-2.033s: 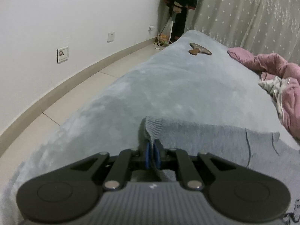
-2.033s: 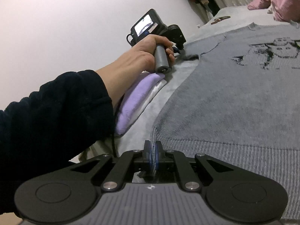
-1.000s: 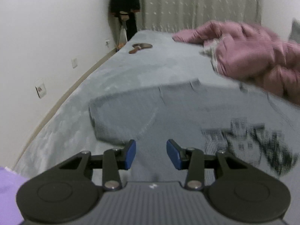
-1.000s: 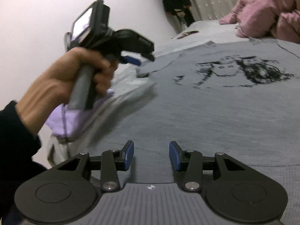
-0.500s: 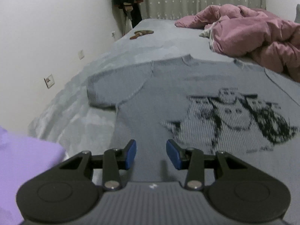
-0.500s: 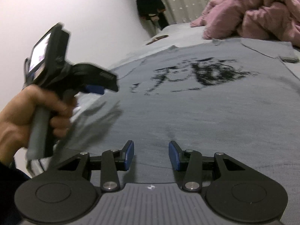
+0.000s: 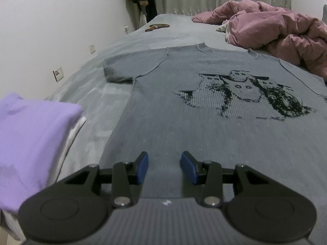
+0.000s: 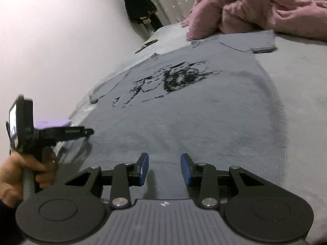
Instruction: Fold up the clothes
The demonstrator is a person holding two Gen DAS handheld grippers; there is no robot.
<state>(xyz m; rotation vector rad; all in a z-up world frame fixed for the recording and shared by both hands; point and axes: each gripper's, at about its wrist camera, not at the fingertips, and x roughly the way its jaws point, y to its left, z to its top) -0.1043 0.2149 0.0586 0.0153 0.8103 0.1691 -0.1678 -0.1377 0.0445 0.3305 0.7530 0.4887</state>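
Both pairs of blue-padded fingers stand spread apart with nothing between them: the left gripper [image 7: 164,167] and the right gripper [image 8: 164,168] each hover just above the hem end of a grey knit sweater [image 7: 204,112]. Ahead of the fingers the sweater lies flat, front up, on a grey bed cover [image 7: 98,94], with a dark knitted animal motif [image 7: 243,96] across the chest. Its short left sleeve [image 7: 120,69] lies spread outward, and in the right wrist view the other sleeve [image 8: 251,40] reaches toward a rumpled pink quilt [image 8: 255,8]. To the left of the left gripper's fingers sits a folded purple garment [image 7: 30,138] on something white. In the right wrist view a hand [image 8: 18,175] holds the left gripper's handle at the sweater's near left edge. No container appears. Two seconds ago each gripper was clamped on the fabric, the left on a sleeve edge, the right on the hem; both have since let go and drawn back.
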